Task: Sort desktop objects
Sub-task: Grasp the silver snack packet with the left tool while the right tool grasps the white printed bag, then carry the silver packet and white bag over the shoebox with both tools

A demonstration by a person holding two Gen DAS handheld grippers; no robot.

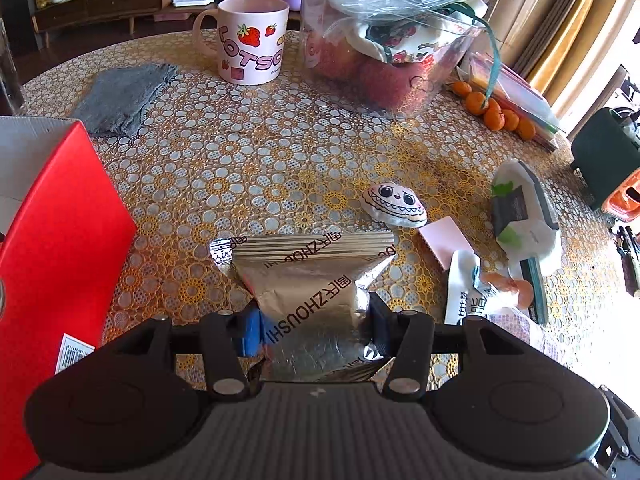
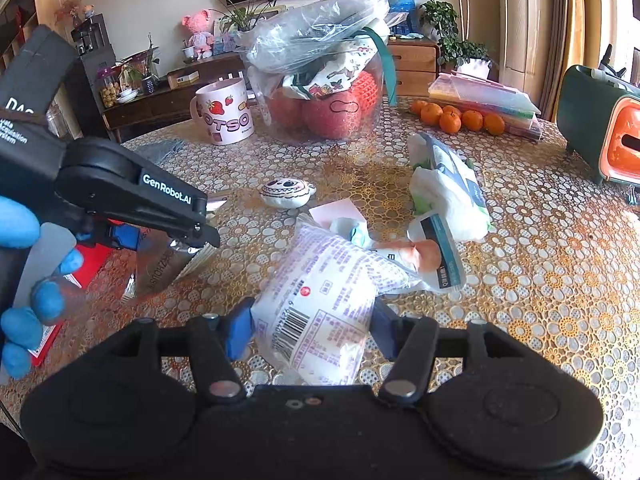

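Silver foil snack packet [image 1: 316,292] sits pinched between the left gripper [image 1: 314,326] fingers, near centre of the left wrist view, over the floral lace tablecloth [image 1: 248,160]. Red cardboard box [image 1: 60,240] at left edge. Pink strawberry mug [image 1: 250,40] far, grey cloth [image 1: 120,96] far left, cartoon-face pouch [image 1: 394,204] right of the packet.

Right wrist view: right gripper [image 2: 310,332] clamps a white purple-printed plastic bag [image 2: 324,300], near centre. Left gripper [image 2: 160,236] at left, holding the foil packet [image 2: 160,268]. Orange tangerines [image 2: 460,118] far right.
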